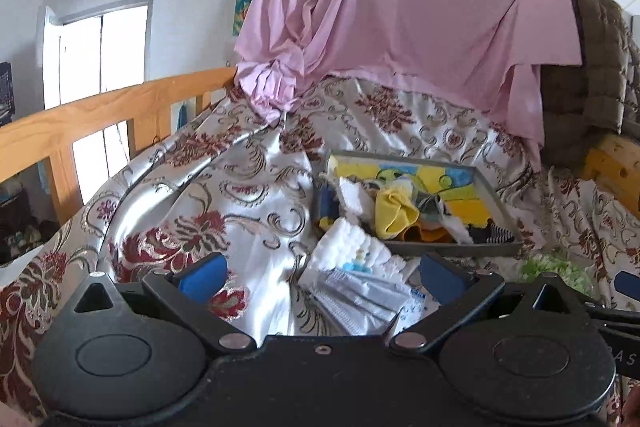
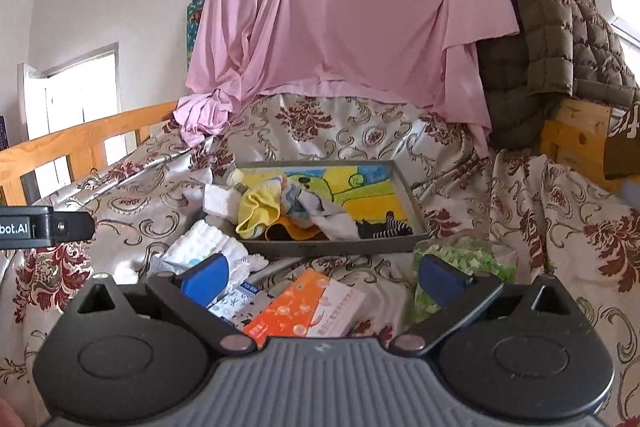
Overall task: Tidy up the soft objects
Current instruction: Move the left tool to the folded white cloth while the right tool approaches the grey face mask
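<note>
A grey tray (image 1: 498, 201) (image 2: 408, 193) with a colourful lining lies on the bed and holds a heap of small cloths, among them a yellow one (image 1: 394, 213) (image 2: 256, 213), a white sock (image 2: 334, 223) and a striped one (image 2: 390, 227). A white folded cloth (image 1: 352, 247) (image 2: 204, 247) lies just in front of the tray's near left corner. My left gripper (image 1: 320, 275) is open and empty above it and a pack of face masks (image 1: 360, 301). My right gripper (image 2: 320, 277) is open and empty over an orange box (image 2: 300, 307).
A bag of green pieces (image 2: 464, 263) (image 1: 556, 267) lies right of the tray. The bed has a floral satin cover (image 1: 200, 195), a wooden rail (image 1: 100, 119) on the left, a pink sheet (image 2: 340, 7) and a brown quilted jacket (image 2: 552, 39) hung behind.
</note>
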`<state>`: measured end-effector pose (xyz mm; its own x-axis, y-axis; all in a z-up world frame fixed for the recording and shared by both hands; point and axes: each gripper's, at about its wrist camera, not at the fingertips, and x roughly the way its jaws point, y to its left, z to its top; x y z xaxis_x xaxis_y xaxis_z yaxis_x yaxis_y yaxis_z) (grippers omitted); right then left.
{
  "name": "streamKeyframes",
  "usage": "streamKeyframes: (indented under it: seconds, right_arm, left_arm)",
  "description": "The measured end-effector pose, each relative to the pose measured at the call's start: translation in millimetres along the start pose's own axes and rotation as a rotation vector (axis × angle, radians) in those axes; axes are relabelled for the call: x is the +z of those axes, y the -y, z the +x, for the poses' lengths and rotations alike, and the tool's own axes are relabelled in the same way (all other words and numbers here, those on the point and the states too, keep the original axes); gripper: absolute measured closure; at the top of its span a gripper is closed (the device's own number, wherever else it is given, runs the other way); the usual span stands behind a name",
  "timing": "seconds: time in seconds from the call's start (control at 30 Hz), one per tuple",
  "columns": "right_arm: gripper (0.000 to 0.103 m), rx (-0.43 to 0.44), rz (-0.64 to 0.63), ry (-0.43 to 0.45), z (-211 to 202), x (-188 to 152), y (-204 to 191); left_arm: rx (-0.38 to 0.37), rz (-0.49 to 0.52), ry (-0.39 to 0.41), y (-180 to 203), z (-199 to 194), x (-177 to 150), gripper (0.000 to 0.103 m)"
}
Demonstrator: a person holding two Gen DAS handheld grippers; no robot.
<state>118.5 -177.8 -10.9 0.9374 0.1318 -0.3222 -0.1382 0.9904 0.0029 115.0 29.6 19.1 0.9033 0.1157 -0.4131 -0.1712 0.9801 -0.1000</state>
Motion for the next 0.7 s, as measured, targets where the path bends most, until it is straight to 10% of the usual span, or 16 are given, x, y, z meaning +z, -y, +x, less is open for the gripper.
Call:
streamKeyframes:
  seconds: [0.7]
  right_arm:
    - [0.0,0.085,0.032,-0.2,45.0,-19.6,-11.7]
  left_arm:
    - [0.139,-0.039,-0.197,-25.3,43.5,1.2,0.001]
